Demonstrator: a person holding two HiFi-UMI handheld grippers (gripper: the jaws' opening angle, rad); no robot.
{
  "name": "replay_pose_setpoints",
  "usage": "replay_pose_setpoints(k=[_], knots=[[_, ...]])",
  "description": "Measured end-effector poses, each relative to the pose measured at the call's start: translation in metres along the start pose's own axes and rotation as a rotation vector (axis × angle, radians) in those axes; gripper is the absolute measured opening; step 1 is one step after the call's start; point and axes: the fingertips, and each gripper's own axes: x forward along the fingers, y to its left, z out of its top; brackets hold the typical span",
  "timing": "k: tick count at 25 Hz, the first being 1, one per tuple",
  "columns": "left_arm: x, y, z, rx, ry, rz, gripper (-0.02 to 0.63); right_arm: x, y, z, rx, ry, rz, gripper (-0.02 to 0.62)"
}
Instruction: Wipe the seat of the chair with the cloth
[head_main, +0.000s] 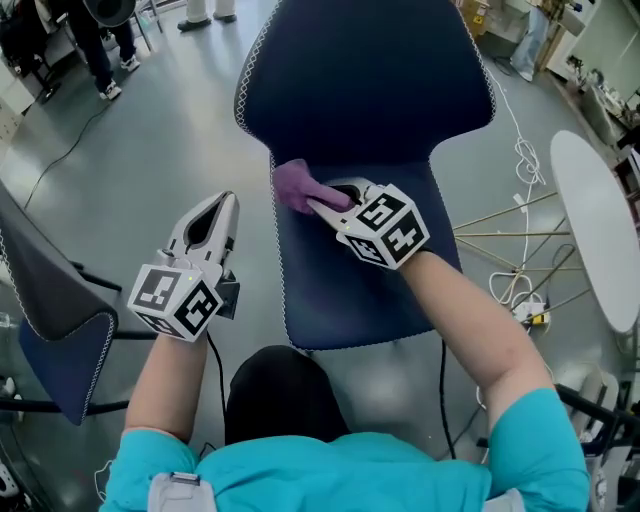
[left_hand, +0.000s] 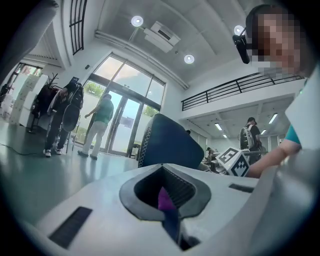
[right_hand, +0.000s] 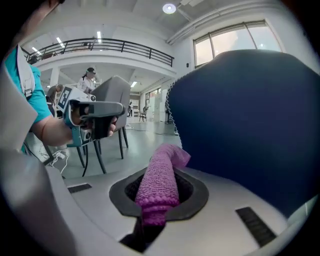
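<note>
A dark blue chair stands below me, its seat (head_main: 345, 295) toward me and its backrest (head_main: 365, 80) beyond. My right gripper (head_main: 318, 203) hovers over the back of the seat, shut on a purple knitted cloth (head_main: 293, 184) that sticks out past its tips toward the backrest. In the right gripper view the cloth (right_hand: 159, 182) runs rolled between the jaws of the right gripper (right_hand: 159, 200), with the blue backrest (right_hand: 245, 130) close behind. My left gripper (head_main: 226, 203) hangs left of the seat over the floor, shut and holding nothing; the left gripper (left_hand: 165, 197) faces the chair.
A second blue chair (head_main: 60, 330) stands at the left edge. A white round table (head_main: 600, 230) and loose cables (head_main: 520, 290) lie to the right. People (head_main: 100, 50) stand on the grey floor at the far left.
</note>
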Motion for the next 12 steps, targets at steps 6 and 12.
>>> replay_pose_setpoints(k=[6,12], knots=[[0.005,0.021,-0.012,-0.019,-0.001,-0.019,0.002,0.062,-0.006,-0.003,-0.078,0.103,0.009,0.046],[0.008,0.044,-0.015,-0.031,0.000,-0.032,0.002,0.104,-0.015,-0.013,-0.156,0.211,-0.016,0.046]])
